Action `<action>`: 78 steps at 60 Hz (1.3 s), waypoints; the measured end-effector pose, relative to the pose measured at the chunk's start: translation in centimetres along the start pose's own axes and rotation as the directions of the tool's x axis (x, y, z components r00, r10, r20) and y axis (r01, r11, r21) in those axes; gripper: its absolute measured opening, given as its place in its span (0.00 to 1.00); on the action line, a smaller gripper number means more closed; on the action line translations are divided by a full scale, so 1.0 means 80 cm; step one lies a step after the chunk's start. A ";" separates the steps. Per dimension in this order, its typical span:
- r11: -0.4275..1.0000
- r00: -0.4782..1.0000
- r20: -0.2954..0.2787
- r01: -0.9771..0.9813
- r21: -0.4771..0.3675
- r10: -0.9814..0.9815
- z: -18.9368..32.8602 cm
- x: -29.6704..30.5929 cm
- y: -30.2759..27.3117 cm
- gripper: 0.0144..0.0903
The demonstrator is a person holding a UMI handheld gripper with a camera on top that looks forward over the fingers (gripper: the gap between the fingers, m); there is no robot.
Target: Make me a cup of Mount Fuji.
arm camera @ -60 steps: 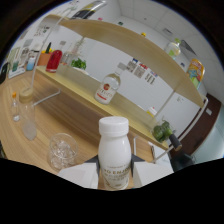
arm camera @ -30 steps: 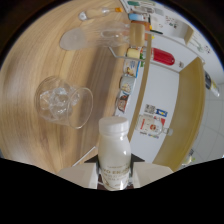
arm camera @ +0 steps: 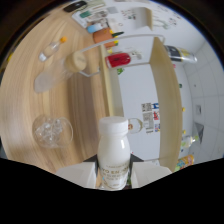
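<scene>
My gripper (arm camera: pixel 114 179) is shut on a white milk bottle (arm camera: pixel 114 150) with a white cap, both white fingers (arm camera: pixel 75 175) pressing its lower body. The whole view is rolled onto its side, so the bottle is held tilted over relative to the wooden counter (arm camera: pixel 85 110). A clear glass with ice cubes (arm camera: pixel 51 131) stands on the counter to the left of the bottle, a little ahead of the fingers. The bottle's cap looks closed.
Beyond the ice glass stand an empty clear cup (arm camera: pixel 49 80) and a small clear bottle (arm camera: pixel 52 48). A white wire rack (arm camera: pixel 95 56), a red can (arm camera: pixel 119 60) and an orange container (arm camera: pixel 102 35) lie farther on. A wooden shelf edge (arm camera: pixel 167 100) runs on the right.
The view has rolled further round with the bottle still gripped. The ice glass has slid lower and nearer to the fingers, and the shelf items have swung to the far side.
</scene>
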 end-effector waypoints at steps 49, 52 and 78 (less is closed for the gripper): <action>0.098 0.089 0.078 -0.987 -0.125 0.993 0.050 -0.109 0.086 0.46; 0.106 0.097 0.080 -0.987 -0.119 0.992 0.048 -0.111 0.088 0.46; 0.090 0.099 -0.036 -0.976 -0.197 0.994 -0.006 -0.110 0.101 0.94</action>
